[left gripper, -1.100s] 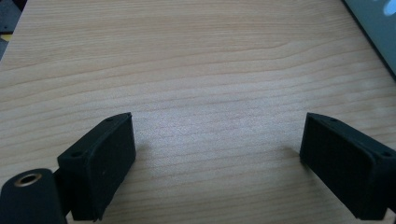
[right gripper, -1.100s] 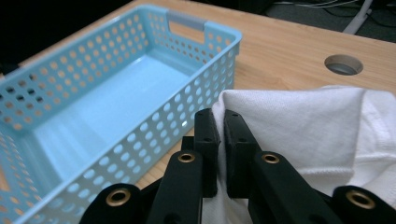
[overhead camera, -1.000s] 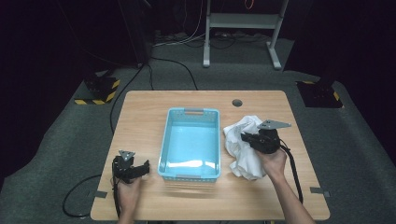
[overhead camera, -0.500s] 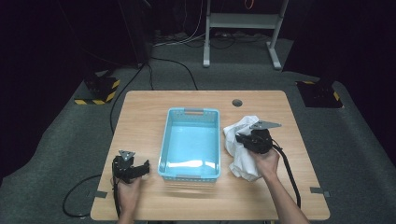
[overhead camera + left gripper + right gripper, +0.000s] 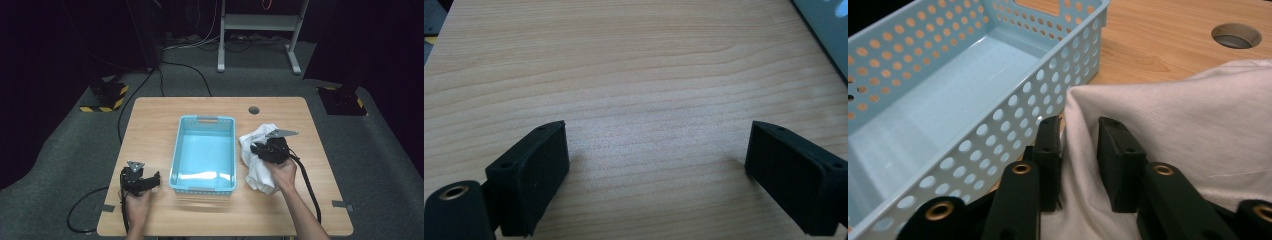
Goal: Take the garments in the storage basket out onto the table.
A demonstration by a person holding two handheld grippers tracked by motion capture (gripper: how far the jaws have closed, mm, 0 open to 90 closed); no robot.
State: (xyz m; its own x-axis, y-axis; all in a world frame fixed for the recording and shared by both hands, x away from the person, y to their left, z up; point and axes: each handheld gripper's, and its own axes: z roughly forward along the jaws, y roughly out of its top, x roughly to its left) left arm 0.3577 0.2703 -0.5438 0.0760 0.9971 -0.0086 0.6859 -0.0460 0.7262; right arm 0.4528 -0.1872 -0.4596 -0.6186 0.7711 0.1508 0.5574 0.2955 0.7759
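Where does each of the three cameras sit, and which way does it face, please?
High view: above the person's side, looking forward and down on the wooden table; forearms, both grippers.
Left gripper view: on the left gripper, facing bare tabletop; jaws wide apart.
Right gripper view: on the right gripper, jaws pinching the white cloth.
Shared: the blue basket appears in the high and right gripper views.

Both grippers black, matte plastic w/ blocky flat jaws. Left gripper (image 5: 141,178): grey three-cornered plate on top, black cable trailing off behind the hand (image 5: 136,205). Its gripper view: two chunky rectangular pads (image 5: 531,177), small screw holes along the edges, brass-ringed hole in the link just below the left pad. Right gripper (image 5: 1079,160): same black pads, brass-ringed holes in the arms below the fingertips, grey plate + thick black cable. Forearms bare, no sleeves seen.
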